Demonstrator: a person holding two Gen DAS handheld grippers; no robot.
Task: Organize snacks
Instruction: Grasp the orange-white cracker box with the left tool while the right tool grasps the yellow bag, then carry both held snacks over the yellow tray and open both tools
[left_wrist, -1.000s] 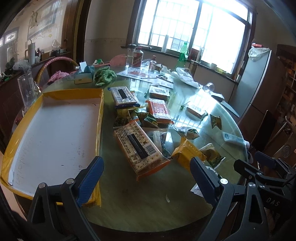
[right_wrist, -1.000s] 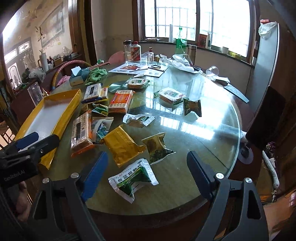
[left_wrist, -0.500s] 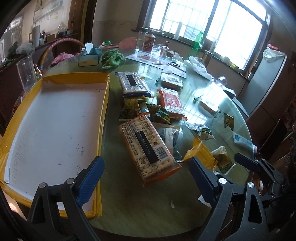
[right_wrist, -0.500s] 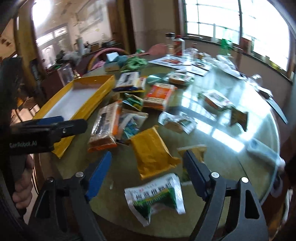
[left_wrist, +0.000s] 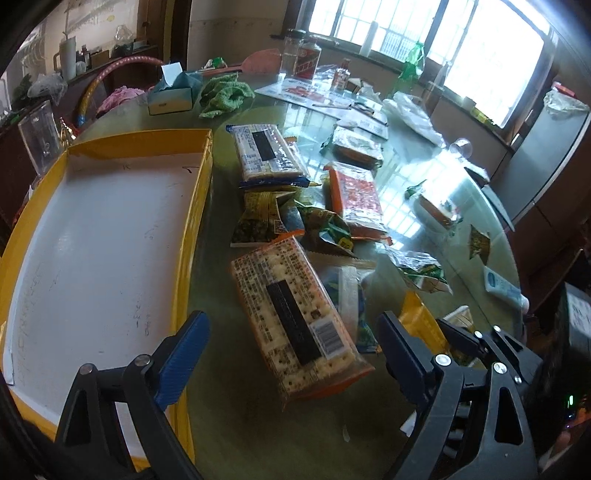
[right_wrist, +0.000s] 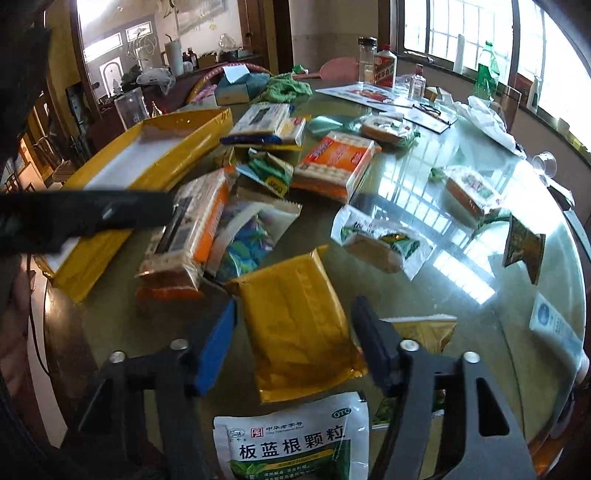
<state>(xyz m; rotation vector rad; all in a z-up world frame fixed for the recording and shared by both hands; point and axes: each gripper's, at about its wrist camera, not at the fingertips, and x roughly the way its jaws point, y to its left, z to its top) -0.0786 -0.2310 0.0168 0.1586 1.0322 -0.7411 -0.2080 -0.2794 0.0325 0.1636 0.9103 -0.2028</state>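
Snack packs lie scattered on a round glass table (left_wrist: 258, 424). My left gripper (left_wrist: 291, 354) is open, its jaws standing either side of a long cracker pack with an orange edge (left_wrist: 295, 317), just above it. A shallow yellow tray with a white floor (left_wrist: 92, 240) lies to its left. My right gripper (right_wrist: 295, 347) is open over a plain yellow pouch (right_wrist: 299, 317). A white and green sachet (right_wrist: 295, 443) lies below it. The cracker pack (right_wrist: 192, 229) and the tray (right_wrist: 177, 136) also show in the right wrist view.
A blue-ended cracker pack (left_wrist: 266, 155), an orange-red pack (left_wrist: 354, 195) and small green packets (left_wrist: 328, 229) lie further back. Bottles (left_wrist: 306, 59), a tissue box (left_wrist: 170, 96) and a green cloth (left_wrist: 225, 92) stand at the far edge. A clear cup (left_wrist: 40, 136) stands left of the tray.
Both grippers have moved forward and lower over the table. The left now straddles the orange-edged cracker pack; the right has swung left over the yellow pouch. Both stay open.
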